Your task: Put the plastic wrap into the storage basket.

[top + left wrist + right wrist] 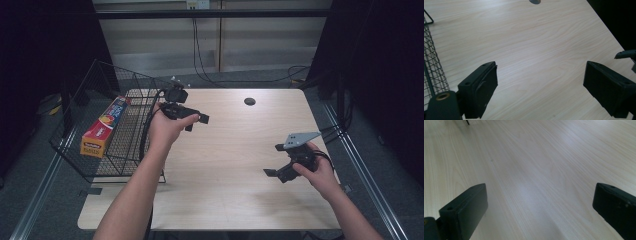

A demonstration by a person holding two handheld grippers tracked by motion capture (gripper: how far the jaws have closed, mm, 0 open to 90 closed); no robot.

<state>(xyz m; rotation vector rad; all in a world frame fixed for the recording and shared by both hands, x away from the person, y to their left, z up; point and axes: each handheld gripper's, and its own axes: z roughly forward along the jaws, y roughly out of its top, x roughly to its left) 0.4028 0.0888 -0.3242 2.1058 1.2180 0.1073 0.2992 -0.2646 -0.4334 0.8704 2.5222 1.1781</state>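
From above, the desk [235,165] is bare pale wood, and the person holds a gripper in each hand over it. The left gripper [196,119] hangs at about ten o'clock of the desk, just beside the wire basket [125,150] that stands on the desk's nine o'clock edge; its fingers are spread and carry nothing. In that basket the yellow-and-blue box [102,129] lies along the far wall, and being the nearest thing to the left gripper it looks to me like what the work concerns. The right gripper [272,173] waits low at about four o'clock, well apart from the basket, perhaps kept out of the way. Along the left gripper's own view, its fingers [480,87] stand wide over plain wood, the basket mesh showing at nine o'clock and the desk's cable hole [534,1] at twelve, so it points across the desk rather than into the basket. Along the right gripper's view, the fingers [466,207] are likewise parted with only wood grain between them.
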